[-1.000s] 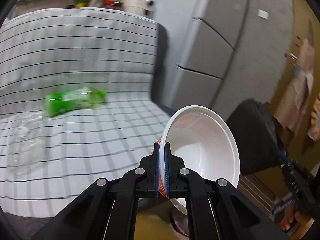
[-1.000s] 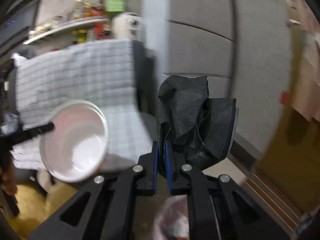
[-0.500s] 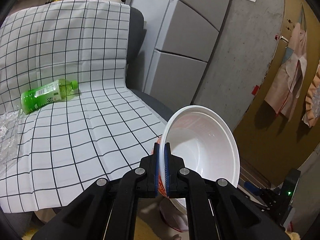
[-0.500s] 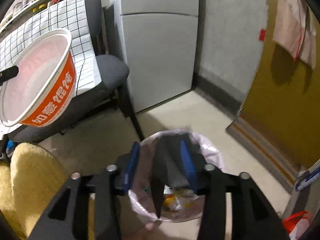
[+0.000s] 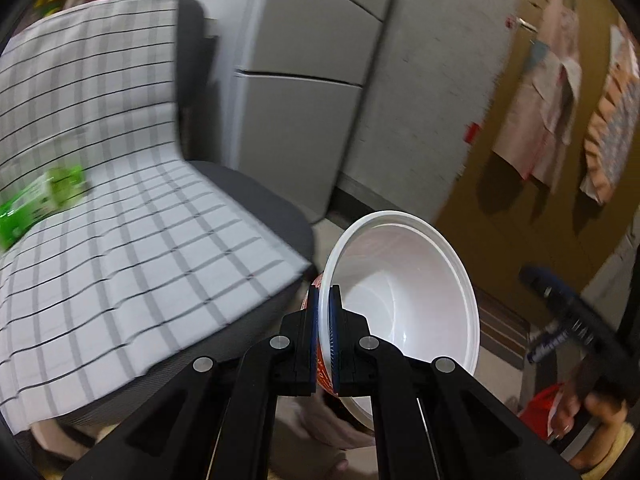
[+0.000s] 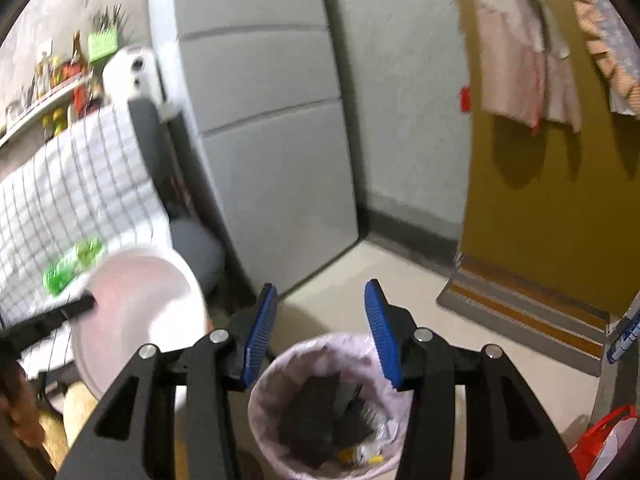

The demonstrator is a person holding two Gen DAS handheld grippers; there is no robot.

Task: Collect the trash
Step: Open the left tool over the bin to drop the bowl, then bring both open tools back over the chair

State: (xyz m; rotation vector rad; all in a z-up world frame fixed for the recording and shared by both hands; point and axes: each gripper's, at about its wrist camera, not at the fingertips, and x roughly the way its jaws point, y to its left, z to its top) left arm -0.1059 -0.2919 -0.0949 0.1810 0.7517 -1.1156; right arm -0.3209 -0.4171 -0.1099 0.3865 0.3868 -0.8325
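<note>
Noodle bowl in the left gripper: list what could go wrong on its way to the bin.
1. The left gripper pinches only the thin rim of the noodle bowl, which hangs tilted; it could twist or slip out.
2. The bowl looks nearly as wide as the bin opening, and black cloth already lies inside, so it may catch on the rim or tip the bin.
3. The right gripper, fingers open, hangs over the bin and could block the drop.

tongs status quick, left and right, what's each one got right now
Left tongs: shut on the rim of the white noodle bowl.
Right tongs: open and empty, above the bin with the black cloth in it.
</note>
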